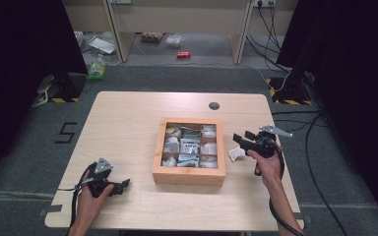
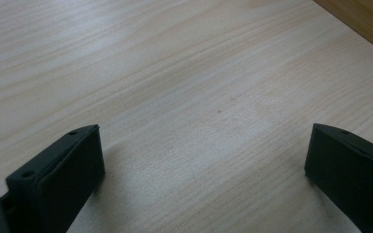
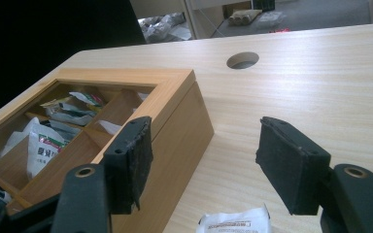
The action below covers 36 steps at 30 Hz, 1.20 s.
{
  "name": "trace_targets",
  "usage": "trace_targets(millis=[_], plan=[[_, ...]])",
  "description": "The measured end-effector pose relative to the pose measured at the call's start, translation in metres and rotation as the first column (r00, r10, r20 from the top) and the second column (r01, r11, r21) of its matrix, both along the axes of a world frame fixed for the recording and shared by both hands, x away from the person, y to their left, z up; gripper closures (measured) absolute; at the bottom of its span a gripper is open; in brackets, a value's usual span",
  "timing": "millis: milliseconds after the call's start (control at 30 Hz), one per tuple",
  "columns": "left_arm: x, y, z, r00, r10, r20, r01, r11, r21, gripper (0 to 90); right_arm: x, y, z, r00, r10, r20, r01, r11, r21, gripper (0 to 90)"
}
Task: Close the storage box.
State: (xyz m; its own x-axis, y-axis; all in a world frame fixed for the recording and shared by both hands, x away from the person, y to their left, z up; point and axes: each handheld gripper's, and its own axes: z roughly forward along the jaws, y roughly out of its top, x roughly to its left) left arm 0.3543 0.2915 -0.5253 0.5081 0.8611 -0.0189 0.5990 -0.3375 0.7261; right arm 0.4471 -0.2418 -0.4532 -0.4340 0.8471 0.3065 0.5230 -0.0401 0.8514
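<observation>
Where right gripper [image 3: 204, 165] gapes, white packet [image 3: 235, 222] below

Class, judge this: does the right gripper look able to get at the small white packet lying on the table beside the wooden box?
Probably yes. The right gripper hangs open just above the small white paper packet, beside the compartmented wooden box, and nothing lies between them.

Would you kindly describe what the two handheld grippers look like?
Both the left gripper and the right gripper are black, each with two blocky jaws, a grey three-cornered plate on top and a trailing black cable. The right one's jaw pads look worn. The person's forearms are bare.
</observation>
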Motion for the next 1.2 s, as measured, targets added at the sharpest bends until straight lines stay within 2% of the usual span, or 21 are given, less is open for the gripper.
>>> trace_targets(millis=[267,633,767,867,933,1200], plan=[[0.0,0.0,0.0,1.0,0.0,-0.001,0.0,1.0,0.0,0.0,-0.002,-0.004,0.009,0.9998,-0.017,0.013,0.017,1.0,-0.006,33.7],[0.0,0.0,0.0,1.0,0.0,-0.001,0.0,1.0,0.0,0.0,0.0,-0.006,0.01,0.9985,-0.024,-0.05,0.023,0.999,-0.038,22.4],[0.0,0.0,0.0,1.0,0.0,-0.001,0.0,1.0,0.0,0.0,0.001,-0.009,0.01,0.9977,-0.049,-0.046,0.046,0.997,-0.06,19.7],[0.0,0.0,0.0,1.0,0.0,0.0,0.0,1.0,0.0,0.0,0.001,-0.013,0.01,0.9963,-0.07,-0.051,0.067,0.997,-0.048,17.4],[0.0,0.0,0.0,1.0,0.0,0.0,0.0,1.0,0.0,0.0,0.001,-0.015,0.011,0.9976,-0.057,-0.038,0.055,0.997,-0.053,17.4],[0.0,0.0,0.0,1.0,0.0,0.0,0.0,1.0,0.0,0.0,0.001,-0.016,0.012,0.998,-0.04,-0.05,0.035,0.995,-0.094,17.4]])
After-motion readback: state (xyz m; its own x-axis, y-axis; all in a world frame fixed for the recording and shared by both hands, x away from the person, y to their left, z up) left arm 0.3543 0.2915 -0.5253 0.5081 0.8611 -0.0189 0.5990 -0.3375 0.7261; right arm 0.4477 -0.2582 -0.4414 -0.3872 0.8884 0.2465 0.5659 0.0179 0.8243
